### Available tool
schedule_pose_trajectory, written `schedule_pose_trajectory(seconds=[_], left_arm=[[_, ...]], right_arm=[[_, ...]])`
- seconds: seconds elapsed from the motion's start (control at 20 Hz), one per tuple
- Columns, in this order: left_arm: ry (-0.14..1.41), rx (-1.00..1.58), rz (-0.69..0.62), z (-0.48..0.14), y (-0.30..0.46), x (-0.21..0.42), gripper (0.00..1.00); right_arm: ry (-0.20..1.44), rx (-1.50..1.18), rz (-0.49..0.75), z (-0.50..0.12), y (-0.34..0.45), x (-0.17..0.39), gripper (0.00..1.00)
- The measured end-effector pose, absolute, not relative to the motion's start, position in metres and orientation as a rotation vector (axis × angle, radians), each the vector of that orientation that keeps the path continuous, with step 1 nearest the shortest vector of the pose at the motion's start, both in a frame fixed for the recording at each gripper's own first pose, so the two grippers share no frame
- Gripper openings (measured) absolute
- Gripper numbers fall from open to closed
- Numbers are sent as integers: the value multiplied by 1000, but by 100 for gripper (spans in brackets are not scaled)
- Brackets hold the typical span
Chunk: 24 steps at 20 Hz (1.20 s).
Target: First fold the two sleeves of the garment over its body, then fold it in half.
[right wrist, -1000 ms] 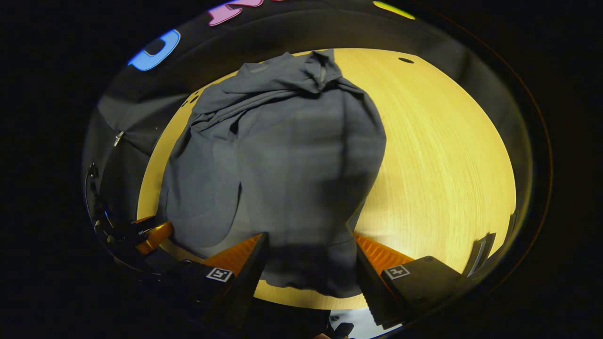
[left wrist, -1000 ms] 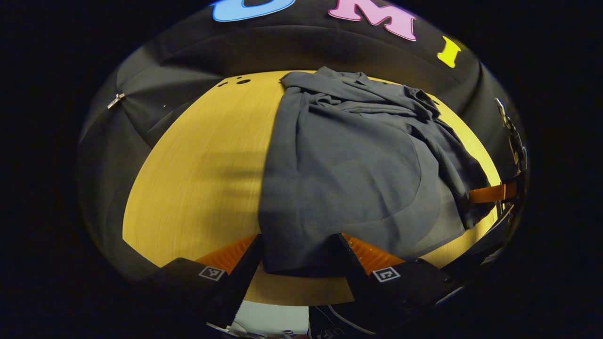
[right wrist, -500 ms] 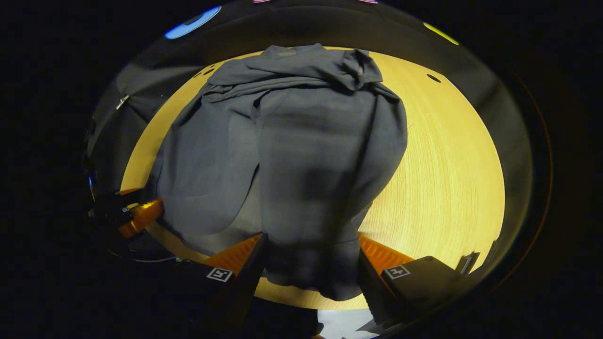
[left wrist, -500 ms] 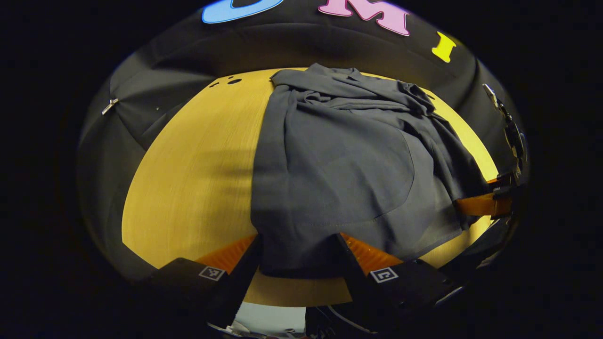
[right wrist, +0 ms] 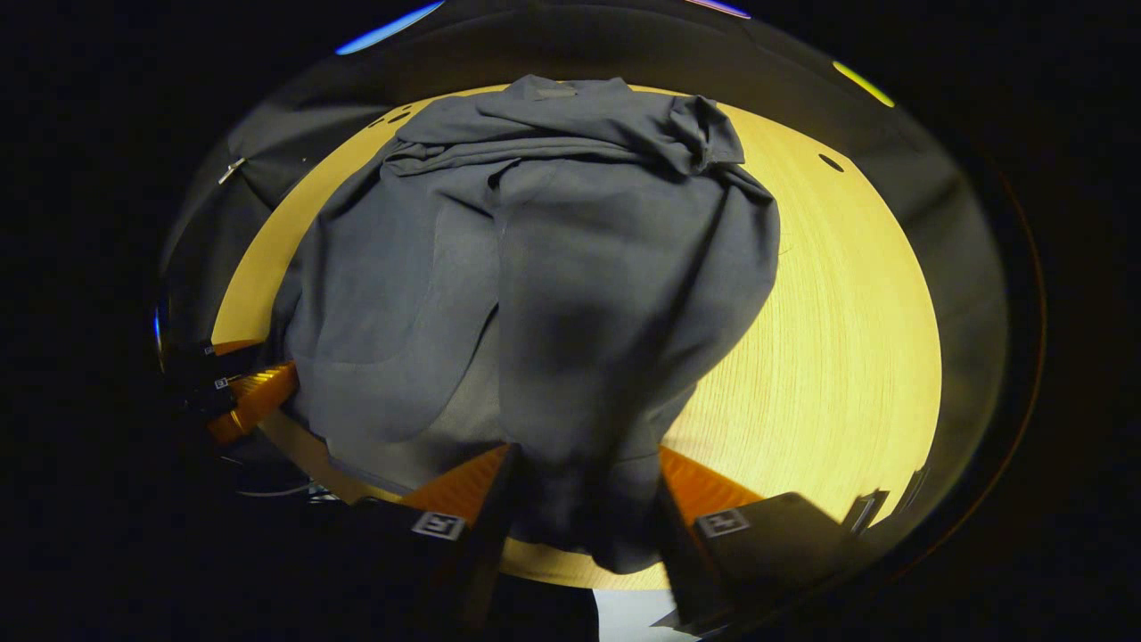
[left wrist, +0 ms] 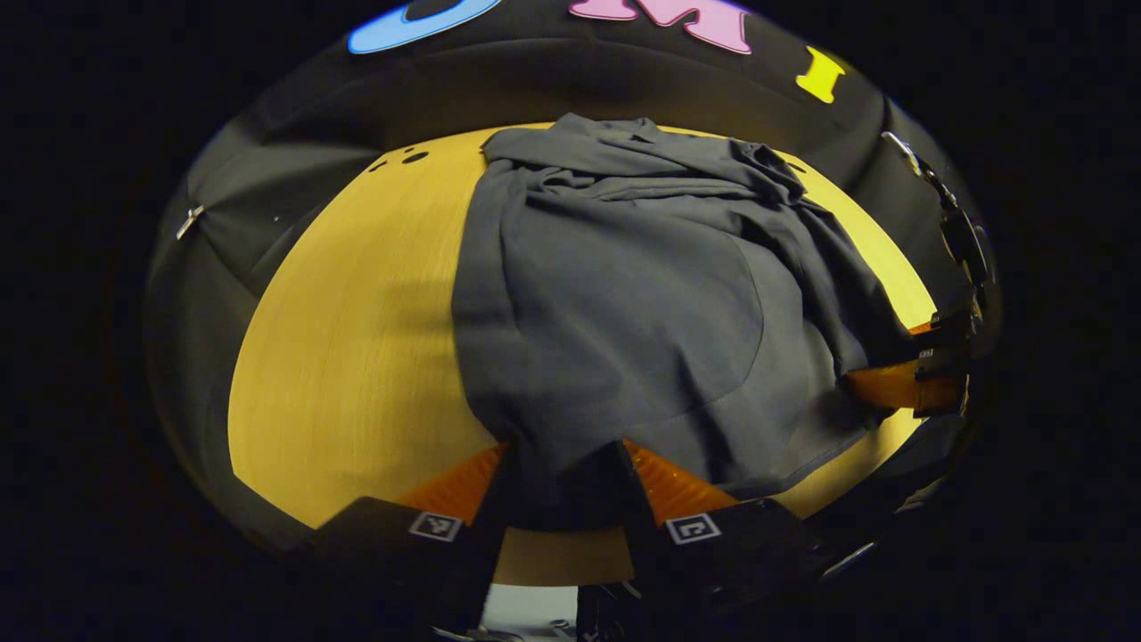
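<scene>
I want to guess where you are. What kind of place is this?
Probably a recording booth, not a home: a black cloth wall hangs behind a bare yellow wooden table, with just one dark garment on it, held by two grippers.

A recording booth: black cloth wall (left wrist: 294, 178) (pinned) behind a wooden table (left wrist: 357, 357).

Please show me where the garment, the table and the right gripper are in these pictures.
garment (right wrist: 570, 267), right gripper view: middle of the grey cloth.
table (right wrist: 838, 339), right gripper view: bare wood beside the cloth.
right gripper (right wrist: 579, 513), right gripper view: midway between its fingertips, at the near hem.
</scene>
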<state>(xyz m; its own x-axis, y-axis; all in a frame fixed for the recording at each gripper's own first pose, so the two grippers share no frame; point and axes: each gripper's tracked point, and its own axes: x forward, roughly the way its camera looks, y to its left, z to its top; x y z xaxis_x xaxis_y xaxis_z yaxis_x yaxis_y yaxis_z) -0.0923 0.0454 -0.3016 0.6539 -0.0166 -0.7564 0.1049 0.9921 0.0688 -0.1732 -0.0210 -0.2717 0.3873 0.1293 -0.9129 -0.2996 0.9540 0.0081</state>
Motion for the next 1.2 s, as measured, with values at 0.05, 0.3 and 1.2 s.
schedule_pose_trajectory(seconds=[0.05,0.3,1.2], left_arm=[[862,100,-64,-300,43,-93,63],[864,96,-76,-299,29,-83,29],[578,32,-172,-185,-4,-29,6]], right_arm=[[1143,-165,278,-272,-20,-172,58],[1123,-148,348,-269,-14,-172,10],[926,67,371,-202,-27,-126,6]])
